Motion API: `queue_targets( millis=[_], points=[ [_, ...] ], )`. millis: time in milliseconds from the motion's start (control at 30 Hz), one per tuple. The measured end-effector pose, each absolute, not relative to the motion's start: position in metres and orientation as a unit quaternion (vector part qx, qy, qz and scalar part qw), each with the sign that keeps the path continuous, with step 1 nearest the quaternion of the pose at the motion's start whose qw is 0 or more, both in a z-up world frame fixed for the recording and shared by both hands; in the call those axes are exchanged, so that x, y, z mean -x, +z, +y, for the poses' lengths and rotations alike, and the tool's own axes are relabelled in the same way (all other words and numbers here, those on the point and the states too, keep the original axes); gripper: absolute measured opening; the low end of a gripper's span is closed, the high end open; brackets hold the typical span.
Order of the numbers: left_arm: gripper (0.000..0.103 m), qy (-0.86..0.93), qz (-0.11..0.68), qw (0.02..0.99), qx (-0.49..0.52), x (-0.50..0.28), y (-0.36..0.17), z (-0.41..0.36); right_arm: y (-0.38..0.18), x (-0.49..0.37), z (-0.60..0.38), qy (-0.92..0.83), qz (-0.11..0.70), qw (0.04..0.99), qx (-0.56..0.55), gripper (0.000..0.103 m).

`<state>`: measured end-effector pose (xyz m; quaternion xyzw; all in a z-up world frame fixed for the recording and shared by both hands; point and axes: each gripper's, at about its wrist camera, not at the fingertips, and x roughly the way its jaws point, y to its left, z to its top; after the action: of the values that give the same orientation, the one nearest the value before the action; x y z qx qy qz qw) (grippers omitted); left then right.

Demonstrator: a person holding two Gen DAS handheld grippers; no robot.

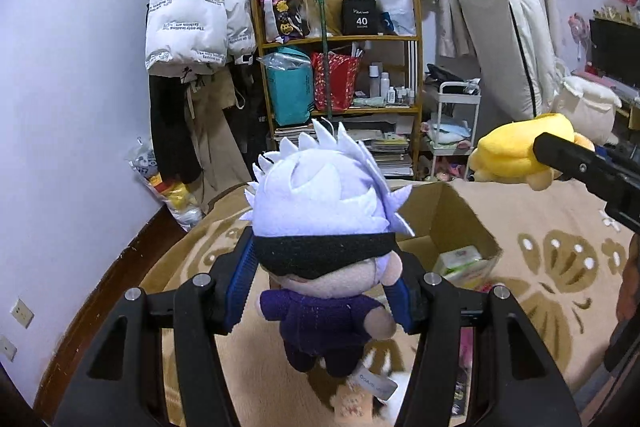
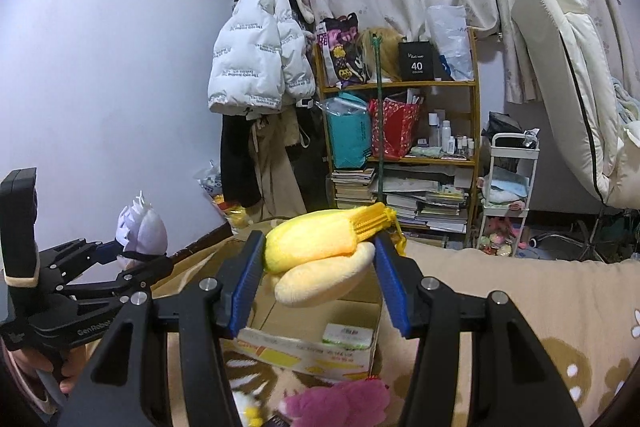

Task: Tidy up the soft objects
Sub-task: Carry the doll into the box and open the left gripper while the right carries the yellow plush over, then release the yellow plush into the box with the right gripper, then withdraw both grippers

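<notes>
Blue-padded fingers [image 1: 240, 279] of the left tool [image 1: 320, 291] sit nearest the lens, clamped on the white-haired doll [image 1: 320, 227] at the sides of its head, so the purple body hangs free below the pads and its tag dangles. Grip is judged adequate but high on the figure; any swing on the way over could let the head slip out, so the carry should be slow and level. Right tool [image 2: 316, 267] is clamped on the yellow plush [image 2: 316, 243], pads pressing both ends, with the paler lower lobe bulging out beneath. That plush is held in the air above the open cardboard box [image 2: 312, 347], which rests on the patterned blanket [image 2: 520, 307] of the bed and already holds a small green-and-white packet [image 2: 348, 335]. A pink plush [image 2: 340, 403] lies on the blanket just in front of the box, not yet handled. Recommended practice: lower the yellow plush until it is below the box rim before parting the pads, keeping clear of the near wall, then withdraw straight up. Bring the doll in second, since both tools over one opening risk a collision.
</notes>
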<state>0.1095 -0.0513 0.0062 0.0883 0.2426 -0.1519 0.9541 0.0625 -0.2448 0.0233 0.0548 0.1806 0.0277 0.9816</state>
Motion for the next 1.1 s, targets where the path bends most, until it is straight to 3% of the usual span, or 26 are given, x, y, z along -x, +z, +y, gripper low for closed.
queue_targets(
  millis=[600, 667, 900, 1100],
  points=[
    [0.060, -0.170, 0.298, 0.937, -0.060, -0.176, -0.053, -0.070, -0.055, -0.137, -0.253, 0.047, 0.282, 0.955, -0.083, 0.059],
    [0.067, -0.174, 0.303, 0.936, -0.046, -0.178, -0.057, -0.069, -0.061, -0.139, -0.253, 0.053, 0.295, 0.950, -0.088, 0.061],
    [0.075, -0.163, 0.309, 0.936, -0.048, -0.177, -0.058, -0.067, -0.068, -0.136, -0.254, 0.058, 0.310, 0.943, -0.104, 0.064],
    [0.086, -0.152, 0.301, 0.940, -0.055, -0.164, -0.050, -0.061, -0.059, -0.129, -0.251, 0.063, 0.301, 0.945, -0.112, 0.076]
  ],
)
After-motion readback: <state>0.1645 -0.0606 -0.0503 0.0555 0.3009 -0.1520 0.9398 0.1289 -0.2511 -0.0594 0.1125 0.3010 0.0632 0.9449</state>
